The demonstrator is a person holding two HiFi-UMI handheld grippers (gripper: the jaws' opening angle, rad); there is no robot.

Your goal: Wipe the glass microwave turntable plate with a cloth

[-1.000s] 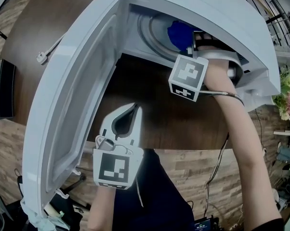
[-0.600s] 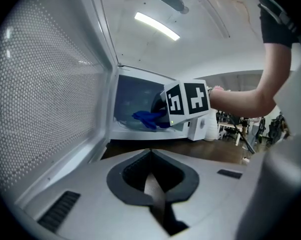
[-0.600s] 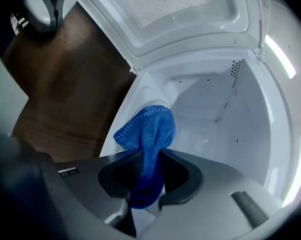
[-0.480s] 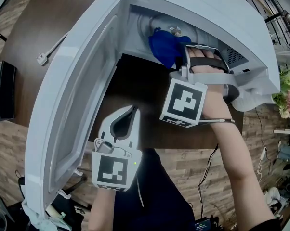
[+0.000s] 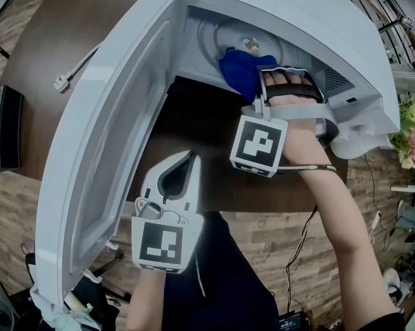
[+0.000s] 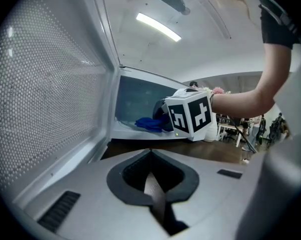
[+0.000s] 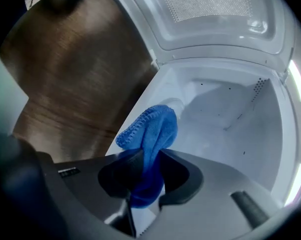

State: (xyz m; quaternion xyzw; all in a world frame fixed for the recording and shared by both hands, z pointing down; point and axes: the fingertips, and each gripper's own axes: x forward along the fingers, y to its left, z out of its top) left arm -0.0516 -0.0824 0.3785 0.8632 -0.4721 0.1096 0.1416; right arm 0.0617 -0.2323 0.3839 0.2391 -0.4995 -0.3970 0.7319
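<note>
Two claws, one job: my right gripper (image 7: 143, 184) is clenched on the blue cloth (image 7: 151, 126), which is soft and light, bunched between the jaws with its free end poking into the microwave (image 5: 311, 12) mouth. The glass turntable plate (image 5: 211, 41) lies on the cavity floor. I judge it heavy, slick and breakable, best steadied at its rim. My left gripper (image 6: 153, 186) hangs outside, jaws together and empty.

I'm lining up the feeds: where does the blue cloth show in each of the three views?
Head view: the blue cloth is upper centre, in the microwave opening, just ahead of the right gripper.
Left gripper view: mid-frame, low in the cavity, left of the marker cube.
Right gripper view: centre-low, clamped between the tongs.
Shared landmark: the open microwave door, with its perforated panel.
</note>
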